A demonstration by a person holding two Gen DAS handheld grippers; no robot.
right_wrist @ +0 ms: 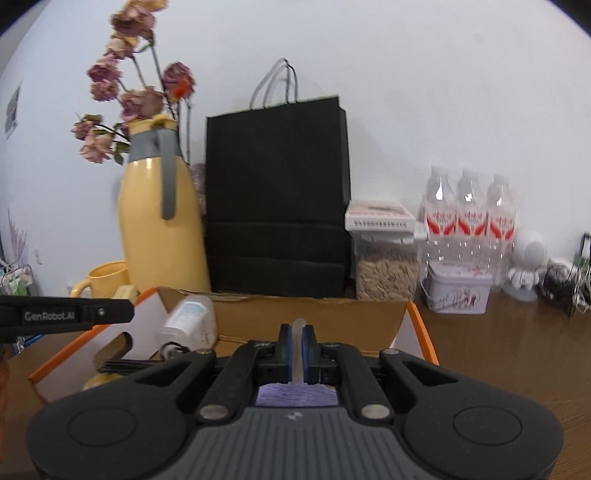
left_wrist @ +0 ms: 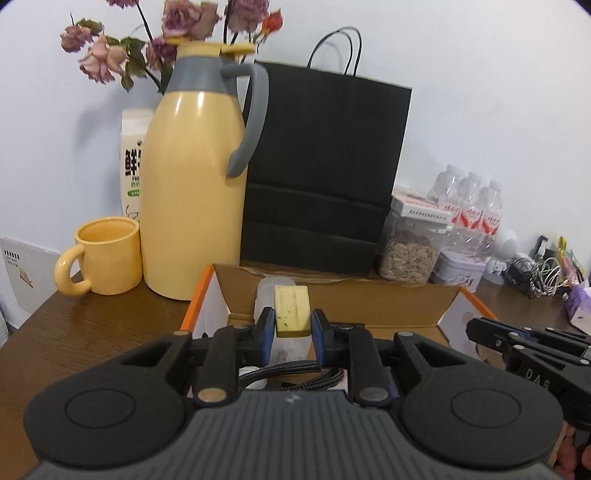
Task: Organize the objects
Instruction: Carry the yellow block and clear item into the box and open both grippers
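Left gripper [left_wrist: 293, 322]: jaws narrow, clamped on a yellow block [left_wrist: 291, 311], which stands upright between the blue pads [left_wrist: 269, 328] above the open box.
Right gripper [right_wrist: 296, 350]: jaws nearly closed on a thin pale translucent piece [right_wrist: 297, 334] that sticks up between the pads; what it is cannot be told.
Cardboard box [left_wrist: 334, 299]: open, orange edged, on the near part of the worktop [left_wrist: 92, 332], under both grippers; it holds a white bottle [right_wrist: 190, 323] leaning at the left, black braided cable [left_wrist: 291, 373] and something purple [right_wrist: 295, 396] below the right gripper.
Yellow jug [left_wrist: 192, 192]: grey handle, just beyond the box's left far corner.
Yellow mug [left_wrist: 103, 256]: left of the jug, beside it.
Dried roses [left_wrist: 173, 33]: behind the jug, against the wall.
Milk carton [left_wrist: 133, 158]: behind the jug, partly hidden.
Black paper bag [left_wrist: 321, 166]: upright, just behind the box.
Seed jar [right_wrist: 386, 273]: right of the bag, a flat white packet [right_wrist: 380, 216] on its lid.
Water bottles [right_wrist: 469, 218]: three in a row at far right, a small tin [right_wrist: 458, 291] in front of them.
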